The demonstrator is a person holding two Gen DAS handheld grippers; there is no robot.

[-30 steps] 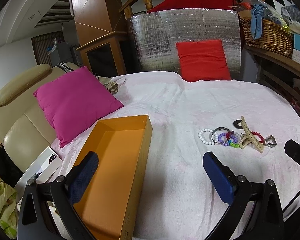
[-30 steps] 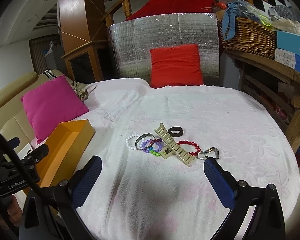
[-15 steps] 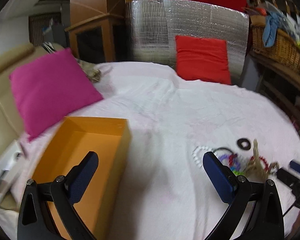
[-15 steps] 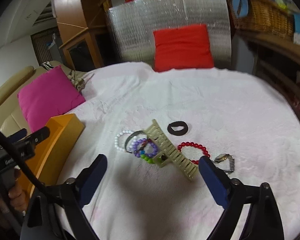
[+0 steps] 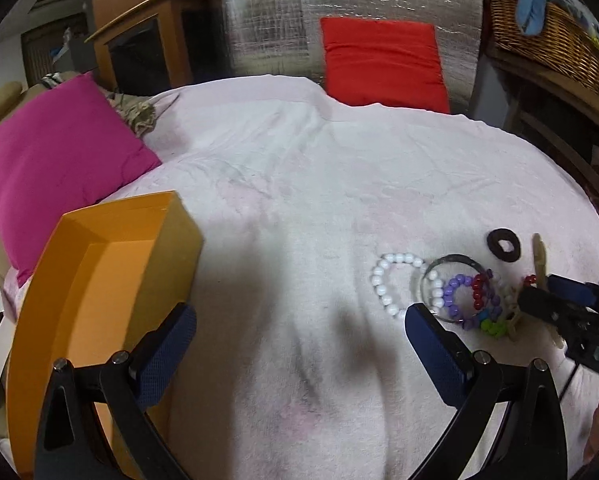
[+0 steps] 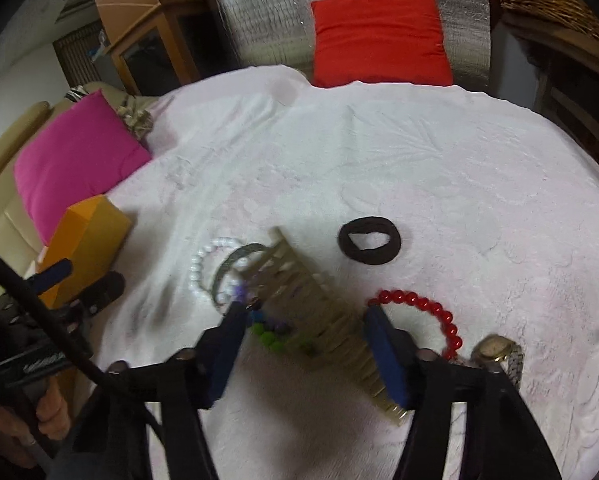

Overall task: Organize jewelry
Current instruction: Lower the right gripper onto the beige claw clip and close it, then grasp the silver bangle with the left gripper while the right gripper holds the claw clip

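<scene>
1. Right gripper is sitting low over the jewelry pile, fingers partly open and straddling the beige hair claw clip; the frame is blurred, so I cannot tell if the pads are touching it.
2. Left gripper is hovering over bare white cloth on the table, fingers wide, gripping nothing.
3. Orange box is lying open at the near left, its right wall just beside the left gripper's left finger.
4. Pile is lying right of centre: white bead bracelet, grey bangle overlapping it, purple bead bracelet with green beads at its near side, all partly under or against the clip.
5. Red bead bracelet is lying just right of the clip, and a metal watch is next to it at the near right.
6. Black hair tie is lying apart, just beyond the pile.
7. Farther back: magenta pillow at left, red pillow leaning on a silver foil panel, wicker basket far right.
</scene>
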